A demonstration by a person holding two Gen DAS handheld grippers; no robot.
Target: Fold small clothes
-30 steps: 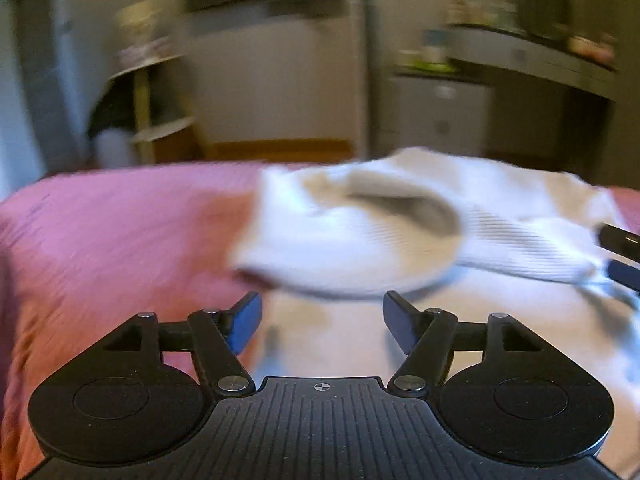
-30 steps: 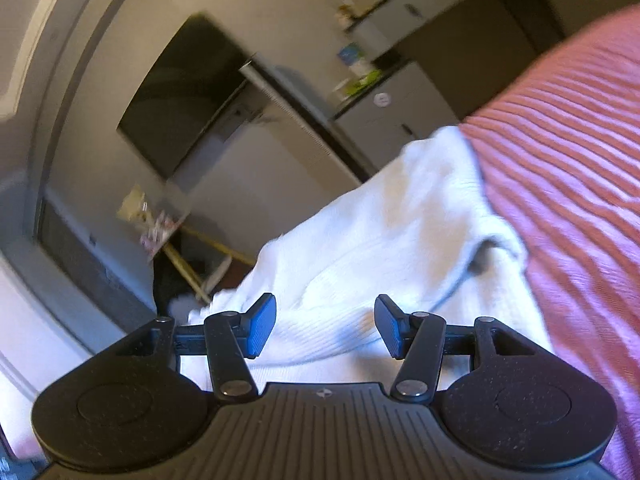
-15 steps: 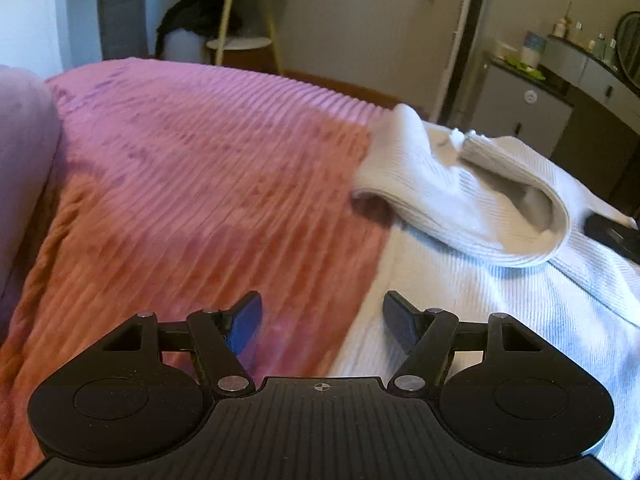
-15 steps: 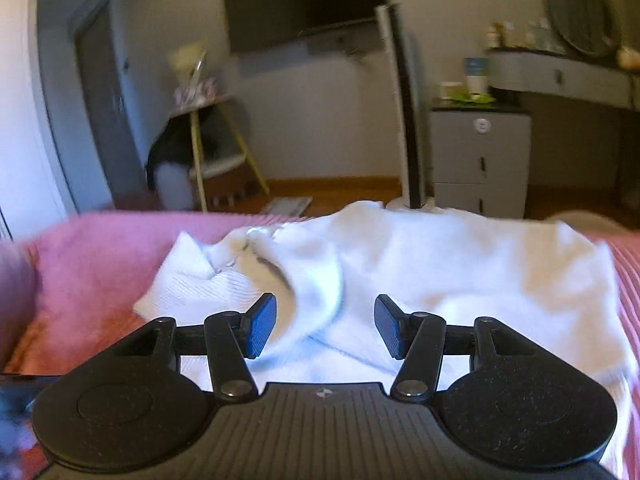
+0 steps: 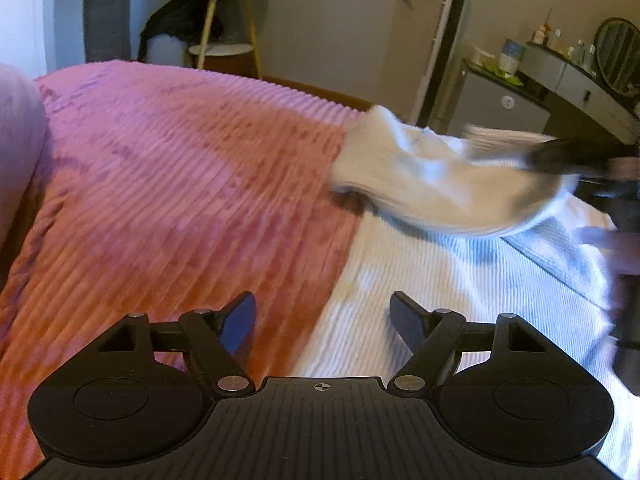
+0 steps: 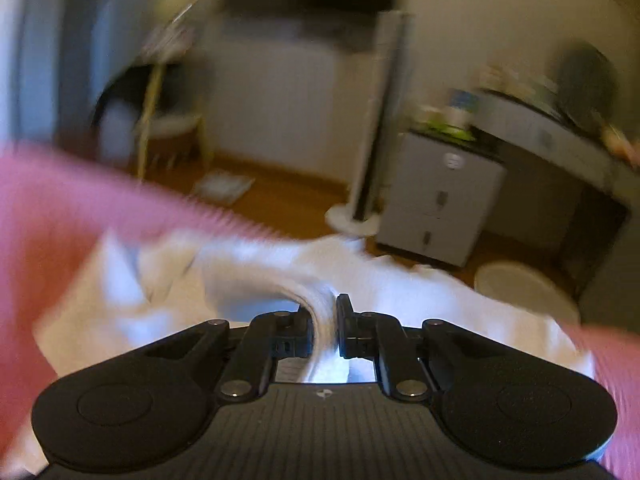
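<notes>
A white ribbed knit garment (image 5: 460, 264) lies on the pink ribbed bedspread (image 5: 180, 184), with a sleeve (image 5: 420, 176) folded over its upper part. My left gripper (image 5: 322, 320) is open and empty, low over the garment's left edge. My right gripper (image 6: 324, 320) is shut on a fold of the white garment (image 6: 320, 300). It also shows blurred at the right edge of the left wrist view (image 5: 568, 158), at the sleeve.
A pink pillow (image 5: 16, 152) lies at the left. Beyond the bed stand a small round side table (image 5: 224, 48), a tall tower fan (image 6: 380, 120) and a grey drawer cabinet (image 6: 440, 196) beside a dressing table (image 5: 580, 80).
My right gripper has closed on a fold of the white garment and is moving fast. The left gripper has stayed open and shifted slightly nearer the garment's edge.
</notes>
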